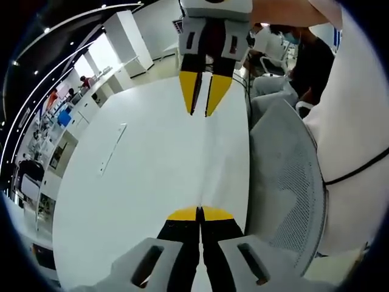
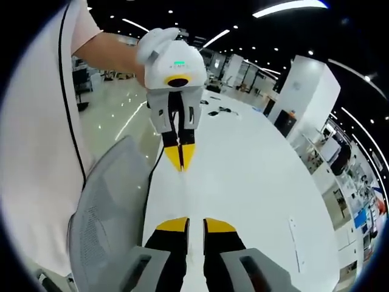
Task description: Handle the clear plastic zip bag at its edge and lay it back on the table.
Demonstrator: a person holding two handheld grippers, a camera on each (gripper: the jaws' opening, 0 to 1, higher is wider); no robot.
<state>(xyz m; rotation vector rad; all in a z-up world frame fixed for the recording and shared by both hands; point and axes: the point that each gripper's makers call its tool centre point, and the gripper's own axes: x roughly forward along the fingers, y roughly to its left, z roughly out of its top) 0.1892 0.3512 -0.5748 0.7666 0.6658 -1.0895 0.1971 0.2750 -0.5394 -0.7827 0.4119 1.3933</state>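
A thin, flat, clear thing that looks like the zip bag [image 1: 112, 149] lies on the white table [image 1: 158, 182], left of both grippers; in the right gripper view the bag [image 2: 294, 244] lies far to the right. My left gripper [image 1: 199, 213] is shut, tips touching, with nothing visible between them. My right gripper [image 1: 202, 112] faces it from across the table, jaws a little apart. In the right gripper view my right gripper [image 2: 196, 222] shows a narrow gap and holds nothing, and the left gripper [image 2: 180, 163], held in a gloved hand, points at it with tips together.
A grey mesh chair [image 1: 285, 182] [image 2: 109, 207] stands against the table's edge beside the person in a white shirt [image 1: 355, 121] [image 2: 36, 121]. Small dark items [image 2: 219, 111] lie at the table's far end. Office desks and pillars stand beyond.
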